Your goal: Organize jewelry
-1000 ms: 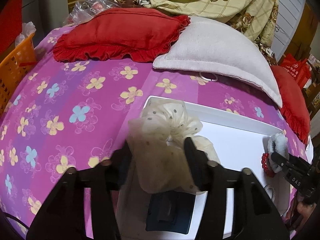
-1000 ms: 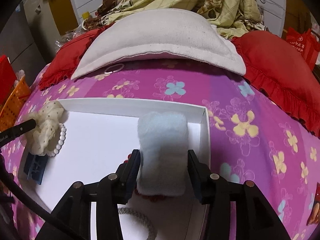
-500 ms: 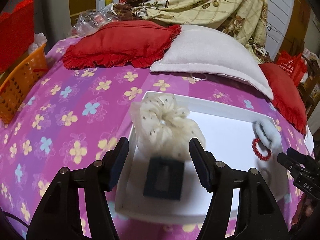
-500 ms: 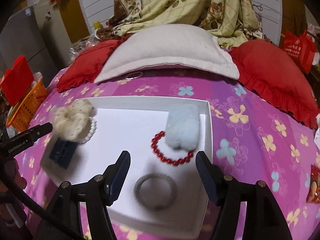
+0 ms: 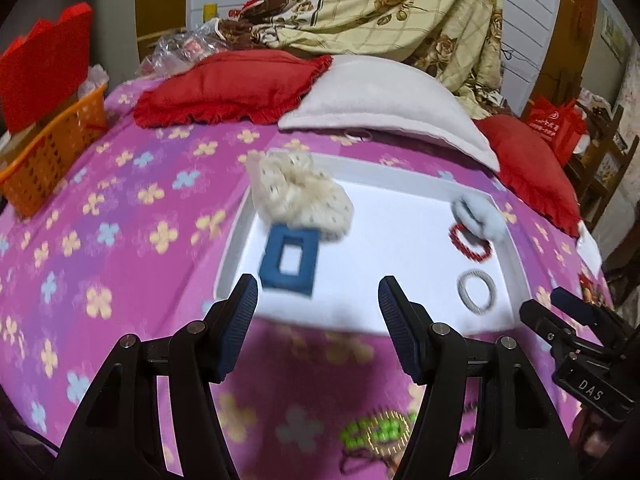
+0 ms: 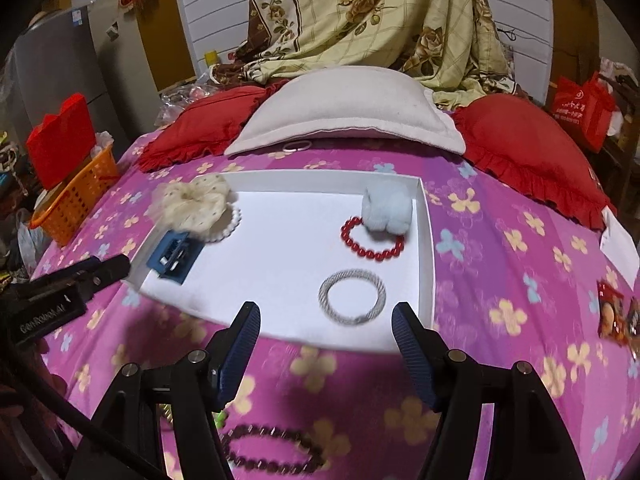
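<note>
A white tray (image 6: 426,248) lies on the pink flowered bedspread. In it are a cream dotted scrunchie (image 6: 192,204) over a white bead bracelet (image 6: 232,226), a blue clip (image 6: 174,256), a pale blue fluffy scrunchie (image 6: 388,210), a red bead bracelet (image 6: 372,242) and a silver ring bracelet (image 6: 352,296). My right gripper (image 6: 326,330) is open and empty, above the tray's near edge. My left gripper (image 5: 314,306) is open and empty, near the blue clip (image 5: 290,262). A dark bead bracelet (image 6: 272,450) and a green bead bracelet (image 5: 376,430) lie on the bedspread near me.
Red pillows (image 6: 528,152) and a white pillow (image 6: 348,108) lie behind the tray, with a thin white ring (image 6: 296,145) at the pillow's edge. An orange basket (image 6: 76,196) stands at the left. Snack packets (image 6: 614,312) lie at the right.
Both grippers opened, let go of their scrunchies in the tray and drew back toward me and upward. The cream and pale blue scrunchies now lie in the tray.
</note>
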The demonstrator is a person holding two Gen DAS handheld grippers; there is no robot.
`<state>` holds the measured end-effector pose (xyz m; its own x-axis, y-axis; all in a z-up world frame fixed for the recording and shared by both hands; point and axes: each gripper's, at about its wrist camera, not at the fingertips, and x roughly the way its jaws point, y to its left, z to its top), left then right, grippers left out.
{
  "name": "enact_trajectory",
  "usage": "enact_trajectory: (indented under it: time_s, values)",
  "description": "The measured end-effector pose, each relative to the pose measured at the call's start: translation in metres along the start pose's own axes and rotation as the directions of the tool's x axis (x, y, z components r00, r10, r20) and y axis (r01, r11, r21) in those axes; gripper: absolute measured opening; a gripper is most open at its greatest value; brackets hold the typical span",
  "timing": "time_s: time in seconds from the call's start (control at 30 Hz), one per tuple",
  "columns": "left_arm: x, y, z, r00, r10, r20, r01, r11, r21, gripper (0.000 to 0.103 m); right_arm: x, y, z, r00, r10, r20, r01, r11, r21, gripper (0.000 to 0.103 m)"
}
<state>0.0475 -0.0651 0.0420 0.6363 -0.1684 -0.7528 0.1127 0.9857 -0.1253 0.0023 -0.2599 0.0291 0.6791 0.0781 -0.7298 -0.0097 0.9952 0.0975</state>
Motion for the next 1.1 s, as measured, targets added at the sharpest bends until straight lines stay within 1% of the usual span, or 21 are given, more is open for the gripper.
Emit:
enact_trajectory:
  time_s: [0.07,0.27,0.5,0.67,0.83,1.1]
  values:
    - [-0.004,-0.002,-0.009,1.0,0.006,-0.006,-0.006,1.0,0.006,0.063,-0.007,0.003,-0.008,1.0,0.004,0.004,-0.004,1.0,0.003,0.071]
    - [-0.019,-0.009,-0.034,1.0,0.02,-0.016,-0.019,0.999,0.033,0.063,-0.026,0.012,-0.028,1.0,-0.005,0.013,0.005,1.0,-0.013,0.072]
    - [-0.032,-0.018,-0.056,1.0,0.008,-0.011,-0.007,0.996,0.093,0.063,-0.036,0.015,-0.048,1.0,0.015,-0.005,-0.015,1.0,-0.003,0.072]
    - [-0.038,-0.02,-0.064,1.0,0.009,-0.005,-0.008,0.994,0.107,0.063,-0.038,0.015,-0.057,1.0,0.015,-0.018,-0.015,1.0,-0.003,0.073]
    - [-0.044,-0.021,-0.071,0.999,0.042,0.019,-0.044,0.991,0.128,0.063,-0.043,0.015,-0.062,1.0,0.018,-0.022,-0.018,1.0,-0.005,0.073]
    - [-0.056,-0.021,-0.078,0.997,0.066,0.052,-0.072,0.987,0.144,0.063,-0.054,0.021,-0.067,1.0,0.008,-0.01,-0.009,0.999,-0.034,0.073]
